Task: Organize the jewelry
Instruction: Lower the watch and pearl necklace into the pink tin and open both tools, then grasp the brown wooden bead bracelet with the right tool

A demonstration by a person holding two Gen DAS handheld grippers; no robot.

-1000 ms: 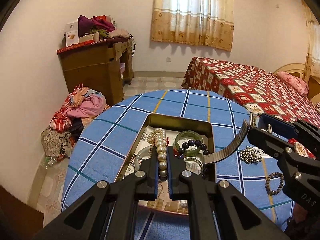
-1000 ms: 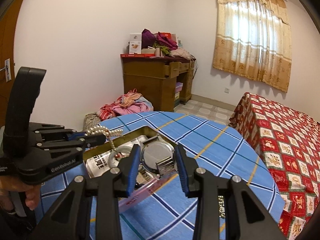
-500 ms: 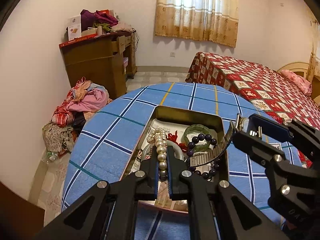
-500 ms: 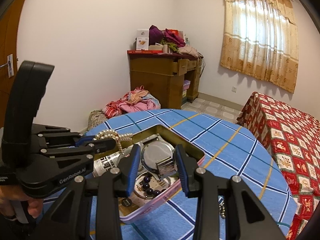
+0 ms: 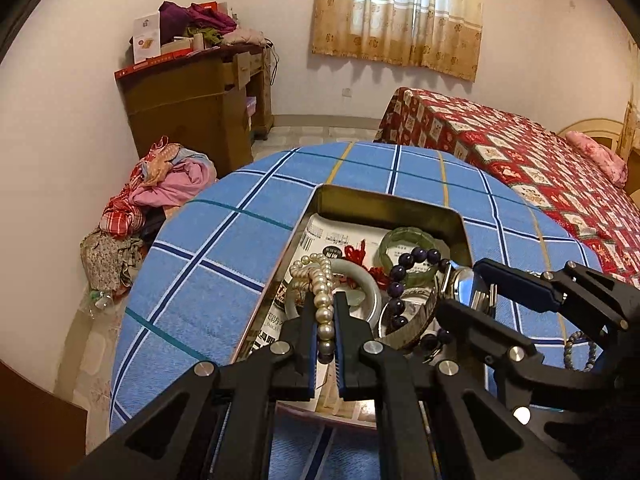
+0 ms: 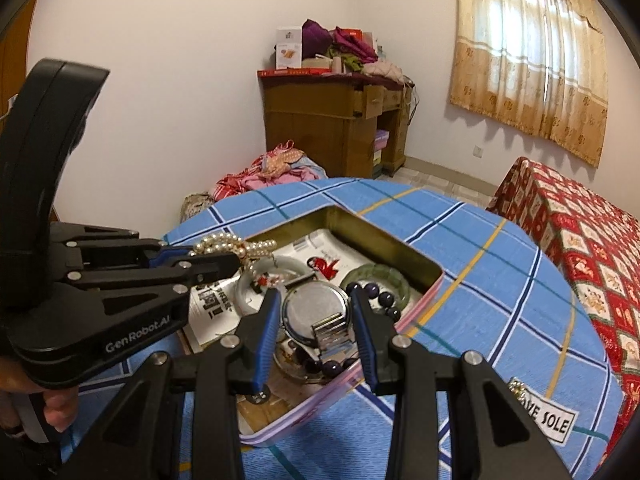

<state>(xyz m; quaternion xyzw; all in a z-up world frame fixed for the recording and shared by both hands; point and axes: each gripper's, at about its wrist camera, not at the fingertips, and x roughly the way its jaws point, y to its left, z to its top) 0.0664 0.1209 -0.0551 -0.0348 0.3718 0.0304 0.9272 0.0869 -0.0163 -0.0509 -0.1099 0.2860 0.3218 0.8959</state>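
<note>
A: Left gripper (image 5: pixel 324 300)?

B: Nearly shut, pinching the pearls (image 5: pixel 320 280). Loop spilling past the tips, hanging over the tin (image 5: pixel 384 204), above the white bangle (image 5: pixel 352 272).

A: And the right gripper (image 6: pixel 314 300)?

B: Part open, clamped on the watch (image 6: pixel 316 312) by its case, band drooping toward the near rim.

A: Anything different from a second ago?

B: Both lower, closer to the tin. Same grip on each, no change in jaw width. Watch then out past the tin's right rim, over the cloth (image 5: pixel 224 256); now inside the rim line, just above the purple beads (image 5: pixel 416 256), maybe touching them. Hard to tell.

A: Meaning for the job?

B: Probably the drop-off stage for both pieces. Nothing let go yet. Likely next: opening over the tin, pearls on the left, watch on the right.

A: Risks?

B: Tangling with the beads and green bangle (image 5: pixel 408 240) already inside. Also one bead bracelet (image 5: pixel 576 350) left out on the cloth, well right of the tin, so more to collect.
</note>
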